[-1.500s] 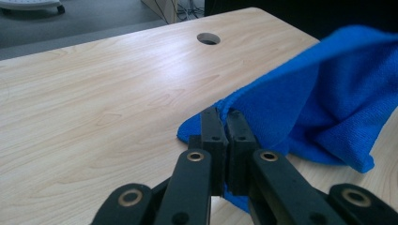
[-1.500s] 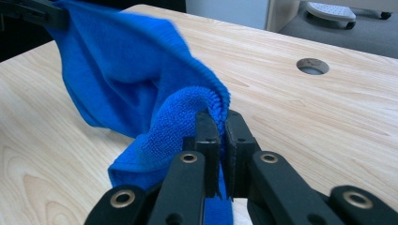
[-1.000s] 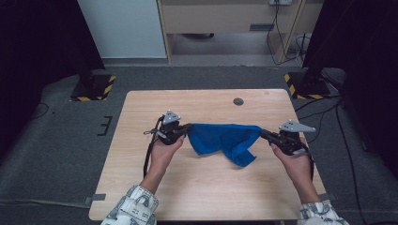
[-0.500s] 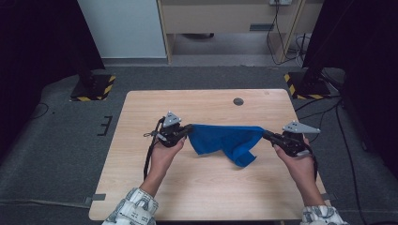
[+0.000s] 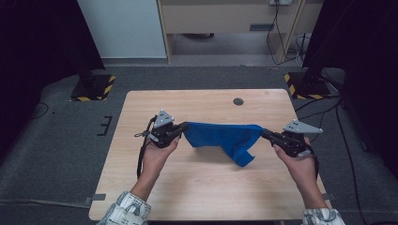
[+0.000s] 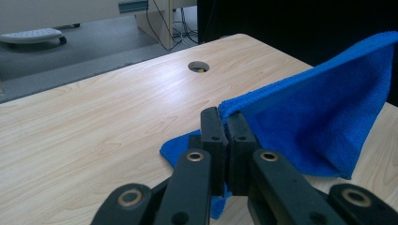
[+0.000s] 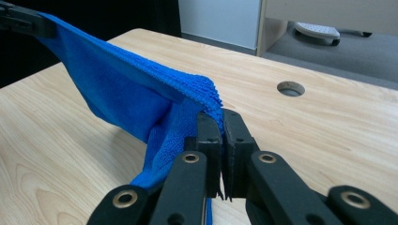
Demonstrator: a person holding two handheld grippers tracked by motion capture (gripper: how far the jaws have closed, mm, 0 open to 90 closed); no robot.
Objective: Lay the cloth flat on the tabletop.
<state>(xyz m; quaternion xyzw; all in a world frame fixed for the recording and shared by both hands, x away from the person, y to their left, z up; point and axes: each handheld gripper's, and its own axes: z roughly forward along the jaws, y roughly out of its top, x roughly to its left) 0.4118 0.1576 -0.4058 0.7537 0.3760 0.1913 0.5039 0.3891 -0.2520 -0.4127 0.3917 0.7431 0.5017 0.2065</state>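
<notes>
A blue cloth (image 5: 224, 138) is being held taut above the desk's (image 5: 141, 183) middle, pinched by the left gripper (image 5: 184, 127) and right gripper (image 5: 264, 133); a cable hole (image 5: 238, 101), probably unobstructed, is lying near the far edge.

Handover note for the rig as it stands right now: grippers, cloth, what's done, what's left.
Left gripper: jaws shut on one end of the blue cloth.
Right gripper: jaws shut on the opposite end of the cloth.
Cloth: stretched between the two grippers above the wooden table; top edge taut, the rest hangs down, with a loose flap drooping lowest near the right gripper. It looks doubled over along the top edge.
Done: both ends picked up, cloth lifted and pulled straight.
Left: likely lay it flat on the table and finish folding, then release both grips. The cable hole sits beyond the cloth.
</notes>
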